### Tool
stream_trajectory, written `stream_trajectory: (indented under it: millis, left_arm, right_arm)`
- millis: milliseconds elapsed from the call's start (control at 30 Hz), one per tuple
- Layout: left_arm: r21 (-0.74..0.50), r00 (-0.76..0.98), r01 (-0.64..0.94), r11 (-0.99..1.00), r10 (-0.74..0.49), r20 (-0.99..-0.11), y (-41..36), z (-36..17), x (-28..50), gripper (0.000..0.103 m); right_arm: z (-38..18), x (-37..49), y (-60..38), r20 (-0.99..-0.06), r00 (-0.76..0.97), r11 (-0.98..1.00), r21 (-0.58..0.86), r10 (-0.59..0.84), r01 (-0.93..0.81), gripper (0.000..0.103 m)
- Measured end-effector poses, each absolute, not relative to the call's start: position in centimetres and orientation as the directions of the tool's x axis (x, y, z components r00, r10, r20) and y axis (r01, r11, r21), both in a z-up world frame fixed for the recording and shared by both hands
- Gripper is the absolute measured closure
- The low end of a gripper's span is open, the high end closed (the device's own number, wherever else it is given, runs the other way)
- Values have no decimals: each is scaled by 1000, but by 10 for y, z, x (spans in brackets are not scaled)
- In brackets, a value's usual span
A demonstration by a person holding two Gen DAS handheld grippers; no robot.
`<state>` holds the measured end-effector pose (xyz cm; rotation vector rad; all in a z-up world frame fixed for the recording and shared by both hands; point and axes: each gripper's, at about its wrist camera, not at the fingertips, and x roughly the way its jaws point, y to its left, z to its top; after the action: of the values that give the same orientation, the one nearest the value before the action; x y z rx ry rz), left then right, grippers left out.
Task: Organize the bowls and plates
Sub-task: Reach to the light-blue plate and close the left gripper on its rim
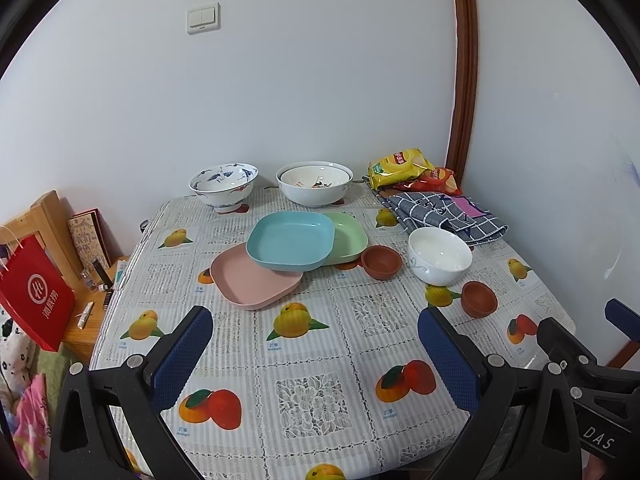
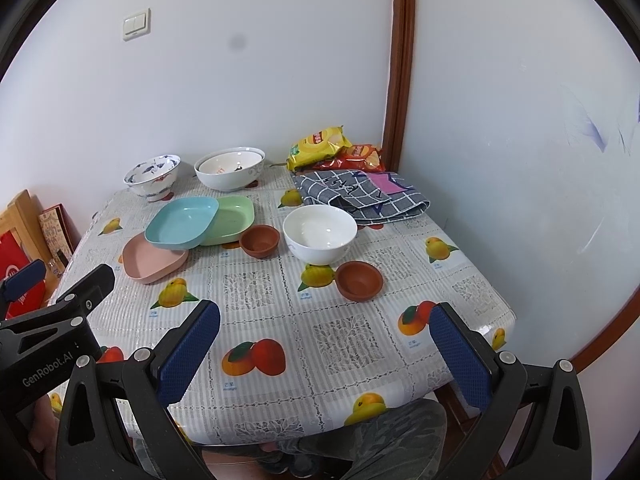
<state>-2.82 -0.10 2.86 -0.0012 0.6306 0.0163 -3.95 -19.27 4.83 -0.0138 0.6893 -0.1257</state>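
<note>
Both claws are hanging wide apart and empty over the near worktop [image 1: 320, 360] edge, the left claw [image 1: 316, 356] sitting nearer the overlapped plates [image 1: 290, 246] ahead, the right claw [image 2: 326, 354] nearer the white bowl [image 2: 320, 234].

**Right wrist view: dishes on bench**

The right hand-held gripper [image 2: 325, 352] hangs above the near edge of the bench [image 2: 280, 312], jaws wide apart, holding nothing. The blue plate [image 2: 182, 228] rests tilted across the pink plate [image 2: 154, 260] and green plate [image 2: 232, 220]. A white bowl [image 2: 320, 238] stands between two brown cups [image 2: 260, 241] [image 2: 359, 280]. Nested bowls [image 2: 230, 172] and a patterned bowl [image 2: 153, 177] stand at the far edge. The left hand-held gripper [image 2: 56, 284] shows at left.
</note>
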Motion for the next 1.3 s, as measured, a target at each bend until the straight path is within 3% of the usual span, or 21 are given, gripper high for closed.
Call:
stream_trajectory:
  millis: [300,767,1100,1300]
  left_arm:
    - [-5,794,-15,1000,9,-608,0,21,-10,0]
    - [-25,747,-47,999,18,-665,20,0,40,0]
    - [-40,705,-94,995,38,-709,45,-17,88,1]
    - [-34,687,-126,991,62,-724,62,-20,119,9]
  right_arm:
    - [40,-27,-189,-640,761,994,-67,-109,86,0]
    - [21,18,-196,-658,752,996,35,-38,81,0]
    - [7,73,-175,-712,703,1000,20,3,16,1]
    - [6,105,-161,-720,693,999,45,46,-19,8]
